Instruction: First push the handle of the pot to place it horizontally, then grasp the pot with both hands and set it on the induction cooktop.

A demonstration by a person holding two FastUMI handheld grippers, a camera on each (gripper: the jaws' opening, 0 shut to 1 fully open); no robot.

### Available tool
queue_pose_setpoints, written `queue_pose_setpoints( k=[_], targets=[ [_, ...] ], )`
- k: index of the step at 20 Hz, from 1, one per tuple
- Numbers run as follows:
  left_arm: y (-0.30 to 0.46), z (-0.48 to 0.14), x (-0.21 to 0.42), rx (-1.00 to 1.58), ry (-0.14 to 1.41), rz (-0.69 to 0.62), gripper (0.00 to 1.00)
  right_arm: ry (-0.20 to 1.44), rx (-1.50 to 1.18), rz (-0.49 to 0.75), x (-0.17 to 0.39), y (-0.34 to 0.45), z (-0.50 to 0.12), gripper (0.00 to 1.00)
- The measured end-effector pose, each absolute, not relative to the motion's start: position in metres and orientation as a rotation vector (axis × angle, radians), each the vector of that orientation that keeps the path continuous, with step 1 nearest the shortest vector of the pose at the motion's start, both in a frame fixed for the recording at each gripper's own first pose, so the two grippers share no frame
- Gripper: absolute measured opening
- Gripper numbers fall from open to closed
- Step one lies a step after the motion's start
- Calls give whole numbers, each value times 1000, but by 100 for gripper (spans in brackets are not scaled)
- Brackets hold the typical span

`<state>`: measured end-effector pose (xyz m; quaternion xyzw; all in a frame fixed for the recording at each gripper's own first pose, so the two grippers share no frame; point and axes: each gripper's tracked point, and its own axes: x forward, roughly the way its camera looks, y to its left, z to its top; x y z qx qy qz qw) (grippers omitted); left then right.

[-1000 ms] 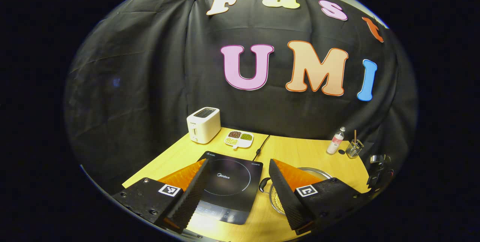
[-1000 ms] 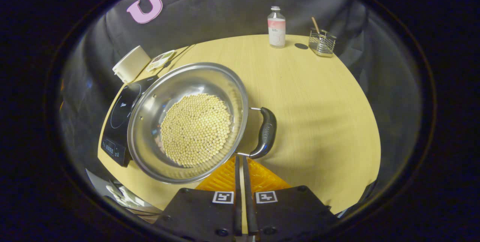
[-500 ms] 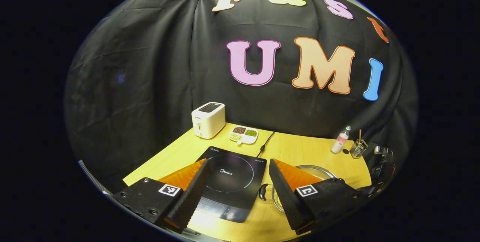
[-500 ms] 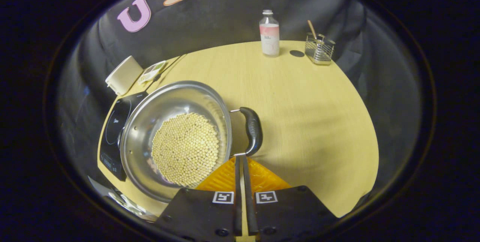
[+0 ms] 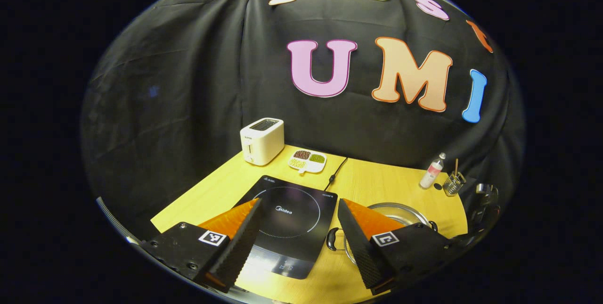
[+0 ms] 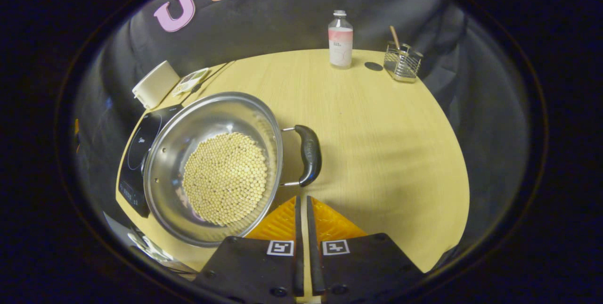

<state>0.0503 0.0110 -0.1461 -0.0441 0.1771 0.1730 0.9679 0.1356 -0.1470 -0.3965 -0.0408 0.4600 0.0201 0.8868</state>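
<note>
surface: wooden table [image 6: 377, 143] in a booth with a black cloth wall, spreading out ahead of both grippers.
left gripper [image 5: 297, 209]: fingers spread wide, holding nothing, hanging above the near table edge.
induction cooktop [image 5: 292, 219]: straight ahead of the left gripper, showing between its two fingers; its glass bears no pot yet.
pot [image 6: 214, 167]: steel, a layer of pale beans [image 6: 225, 177] in its bottom; ahead and left of the right gripper, its far-left rim over the cooktop's edge. in the left gripper view it sits partly behind the right-hand finger.
handle [image 6: 308, 153]: dark loop just ahead of the right gripper's tips, close but seemingly not touching.
right gripper [image 6: 301, 205]: fingers pressed together with only a sliver between, clasping nothing.
far side: toaster [image 5: 262, 140] and divided dish [image 5: 308, 160] far left, bottle [image 6: 340, 40] and wire holder [image 6: 401, 61] far ahead.
risk: a hard shove from the closed tips could slide the whole pot into the cooktop instead of turning it.
risk: an uneven two-sided lift would tip the pot and spill beans.
</note>
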Motion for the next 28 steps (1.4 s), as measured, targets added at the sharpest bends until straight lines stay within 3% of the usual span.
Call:
queue_pose_setpoints(
  k=[2,3,5,6,7,8,10,12,16,17,18,19,20,23,24,25,26,27,28],
  targets=[
    [11,-161,52,-96,395,342,96,972,-50,47,129,-149,-389,8],
    [9,-171,53,-104,418,332,96,972,-35,47,126,-150,-386,18],
    [4,-190,55,-131,466,308,97,977,9,51,128,-151,-379,15],
    [1,-200,57,-147,492,293,97,976,27,43,125,-153,-374,28],
    [-3,-208,58,-163,513,283,97,974,46,33,127,-156,-370,21],
    [-6,-216,60,-179,531,275,96,972,64,24,127,-160,-366,31],
    [-11,-229,64,-208,562,261,96,963,90,8,131,-168,-359,37],
    [-18,-241,68,-235,594,244,96,958,115,3,136,-171,-350,37],
    [-28,-261,75,-267,665,206,96,927,150,28,161,-171,-338,100],
    [-31,-265,79,-275,680,193,96,925,159,34,168,-169,-336,93],
    [-33,-268,84,-286,692,182,96,926,173,48,173,-164,-333,92],
    [-35,-273,85,-295,706,171,96,927,187,62,180,-160,-333,92],
    [-37,-277,90,-302,722,158,96,930,197,79,185,-156,-333,100],
    [-45,-289,103,-331,746,112,96,963,223,120,197,-142,-344,100],
    [-48,-292,108,-337,754,100,96,978,227,127,197,-139,-350,92],
    [-49,-297,112,-344,761,89,96,992,229,134,199,-136,-356,92],
    [-49,-301,117,-356,763,88,96,1004,229,141,201,-133,-360,100],
    [-49,-306,120,-372,768,87,96,1016,228,145,204,-132,-364,92],
    [-50,-310,122,-386,781,83,95,1030,228,147,203,-131,-369,100]
  ],
)
